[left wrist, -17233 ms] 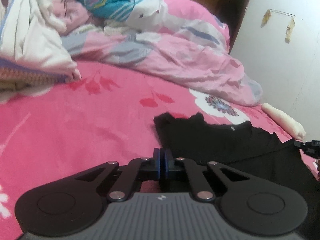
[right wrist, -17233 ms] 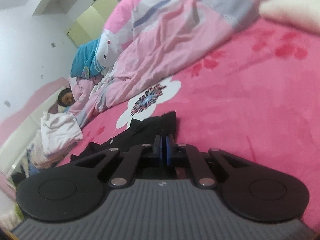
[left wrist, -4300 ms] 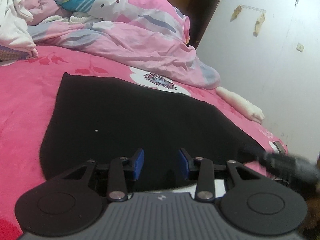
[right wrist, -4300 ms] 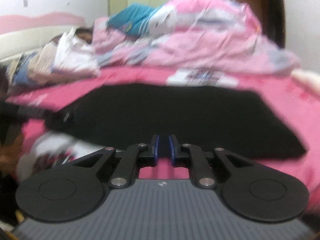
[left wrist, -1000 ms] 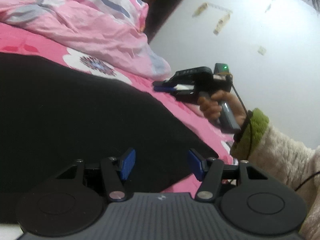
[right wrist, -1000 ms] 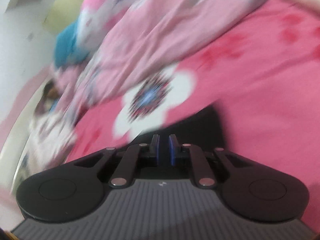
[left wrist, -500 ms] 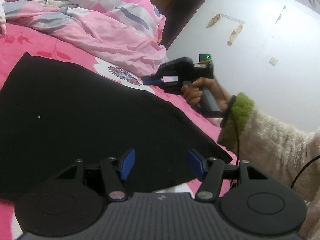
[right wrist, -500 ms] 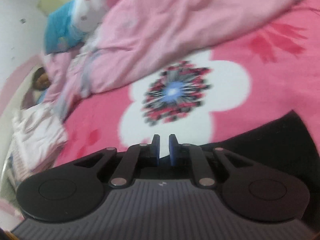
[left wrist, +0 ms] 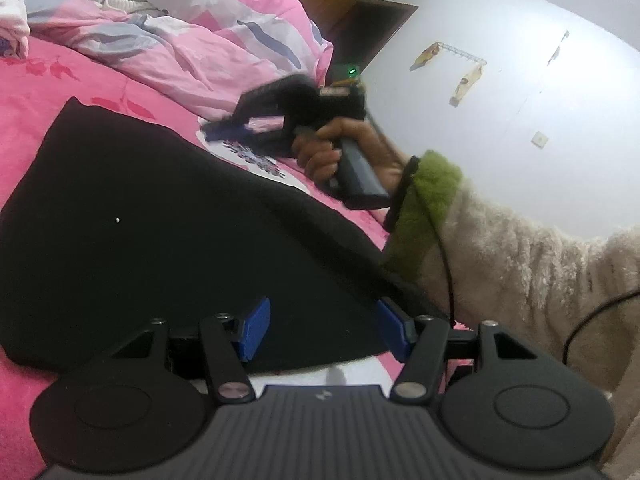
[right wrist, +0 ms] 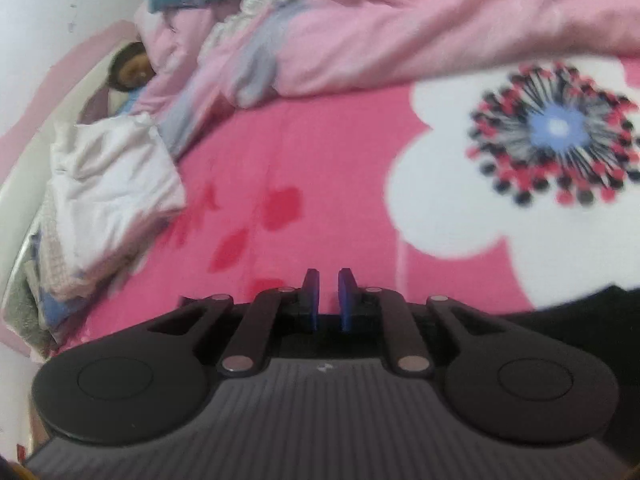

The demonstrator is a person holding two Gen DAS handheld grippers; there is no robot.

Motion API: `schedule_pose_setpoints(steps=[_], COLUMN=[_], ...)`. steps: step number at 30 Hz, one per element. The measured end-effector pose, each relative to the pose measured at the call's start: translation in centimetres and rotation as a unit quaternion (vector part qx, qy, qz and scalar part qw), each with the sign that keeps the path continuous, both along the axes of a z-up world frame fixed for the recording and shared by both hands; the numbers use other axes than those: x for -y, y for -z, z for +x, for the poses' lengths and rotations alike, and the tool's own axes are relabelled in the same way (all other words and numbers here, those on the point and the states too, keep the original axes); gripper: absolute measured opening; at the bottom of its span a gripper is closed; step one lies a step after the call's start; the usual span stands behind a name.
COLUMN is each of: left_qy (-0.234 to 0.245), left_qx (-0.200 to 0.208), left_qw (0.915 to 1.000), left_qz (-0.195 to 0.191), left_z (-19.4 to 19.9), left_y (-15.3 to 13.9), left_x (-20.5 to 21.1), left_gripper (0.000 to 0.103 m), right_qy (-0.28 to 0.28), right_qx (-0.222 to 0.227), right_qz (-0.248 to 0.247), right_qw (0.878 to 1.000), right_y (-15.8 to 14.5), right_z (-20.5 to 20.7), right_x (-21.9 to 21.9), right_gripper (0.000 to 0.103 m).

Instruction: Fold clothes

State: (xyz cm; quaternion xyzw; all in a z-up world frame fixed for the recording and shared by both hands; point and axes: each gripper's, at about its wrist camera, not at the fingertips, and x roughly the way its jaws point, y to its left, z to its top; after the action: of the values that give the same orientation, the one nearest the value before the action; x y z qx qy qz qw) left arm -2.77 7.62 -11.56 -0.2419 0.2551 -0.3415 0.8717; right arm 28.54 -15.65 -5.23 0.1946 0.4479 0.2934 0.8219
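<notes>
Black cloth [left wrist: 168,232] lies spread flat on the bed [left wrist: 24,92]; it is plain and dark, with one tiny white speck on it; its edges look smooth and its far corner is rounded; it looks soft and thick, with no folds showing on top. The bed cover is bright pink and fuzzy, with red leaf shapes and a big white flower [right wrist: 520,184] that has a blue, red and black middle; a puffy pale pink blanket [left wrist: 192,40] with grey and white patches is bunched up behind the cloth; a white pile of folded things [right wrist: 108,184] sits far off by the edge of the bed.

The left hand-held gripper [left wrist: 320,330] hangs right over the near edge of the cloth; its blue fingers are spread wide apart and hold nothing. The right hand-held gripper [right wrist: 328,300] is up above the far side of the cloth, near the white flower; a hand [left wrist: 324,148] in a fluffy cream sleeve [left wrist: 520,264] with a green cuff grips its handle; its blue fingers are close together with a thin gap between them, and nothing is pinched there; a dark bit of the cloth shows low at the right of its view.
</notes>
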Motion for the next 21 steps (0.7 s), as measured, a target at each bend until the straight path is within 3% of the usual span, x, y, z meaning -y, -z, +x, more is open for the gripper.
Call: schedule_pose_setpoints(steps=[2, 6, 10, 13, 17, 21], left_qy=[0.002, 0.007, 0.006, 0.006, 0.009, 0.011], left_qx=[-0.001, 0.001, 0.006, 0.005, 0.002, 0.000], left_qw=[1.0000, 0.9999, 0.9999, 0.9999, 0.9997, 0.9995], left_qz=[-0.009, -0.012, -0.008, -0.011, -0.023, -0.029], left_z=[0.0, -0.2, -0.6, -0.8, -0.9, -0.8], left_y=[0.2, 0.5, 0.6, 0.6, 0.8, 0.8], left_x=[-0.2, -0.4, -0.4, -0.5, -0.8, -0.9], left_gripper=[0.060, 0.060, 0.060, 0.060, 0.061, 0.061], right_qy=[-0.051, -0.124, -0.098, -0.049, -0.093, -0.094], right_qx=[-0.012, -0.027, -0.049, -0.019, -0.015, -0.010], right_qz=[0.018, 0.006, 0.000, -0.001, 0.017, 0.009], right_qw=[0.998, 0.992, 0.994, 0.999, 0.995, 0.996], right_y=[-0.5, 0.3, 3.1, 2.1, 0.1, -0.1], right_z=[-0.6, -1.3, 1.8, 2.9, 1.1, 1.1], right_x=[-1.4, -5.6, -8.4, -8.3, -8.5, -10.0], right_gripper=[0.011, 0.011, 0.005, 0.010, 0.011, 0.012])
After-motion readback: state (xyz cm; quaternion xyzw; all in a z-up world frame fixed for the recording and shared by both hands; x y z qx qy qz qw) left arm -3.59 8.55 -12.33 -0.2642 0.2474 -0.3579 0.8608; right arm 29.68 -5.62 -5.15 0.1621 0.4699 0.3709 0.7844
